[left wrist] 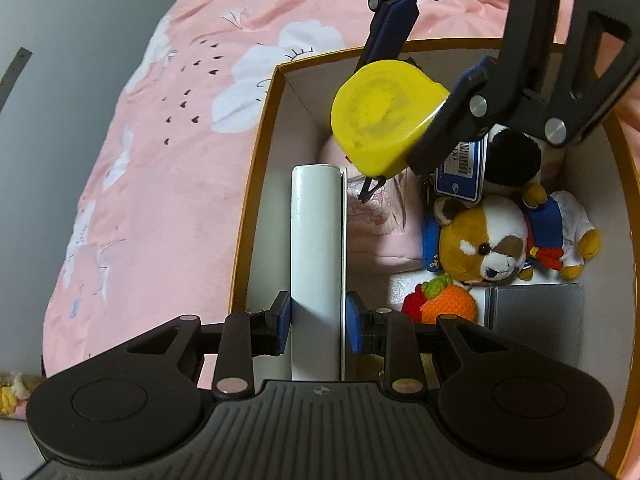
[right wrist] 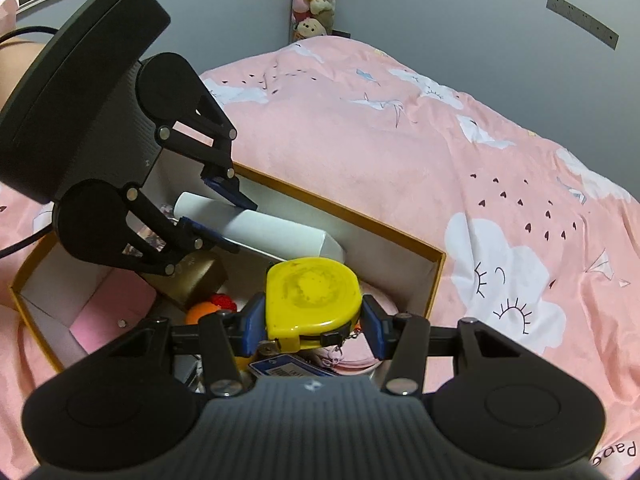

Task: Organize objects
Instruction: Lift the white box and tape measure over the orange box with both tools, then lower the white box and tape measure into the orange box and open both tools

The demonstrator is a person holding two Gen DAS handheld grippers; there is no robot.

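My left gripper (left wrist: 317,322) is shut on a long white box (left wrist: 316,248), held lengthwise over the left side of an open cardboard box (left wrist: 256,168). The same white box (right wrist: 272,230) shows in the right wrist view between the left gripper's (right wrist: 224,216) blue pads. My right gripper (right wrist: 314,326) is shut on a yellow tape measure (right wrist: 314,294), above the cardboard box (right wrist: 434,280). In the left wrist view that tape measure (left wrist: 380,116) hangs over the box's far end, with the right gripper (left wrist: 412,80) clamped on its sides.
Inside the box lie a brown-and-white plush dog (left wrist: 492,240), a black plush (left wrist: 512,156), a blue barcode tag (left wrist: 460,172), an orange crocheted fruit (left wrist: 448,304), a grey case (left wrist: 536,320), pink items (left wrist: 376,216) and a gold block (right wrist: 192,280). A pink bedspread (right wrist: 440,152) surrounds it.
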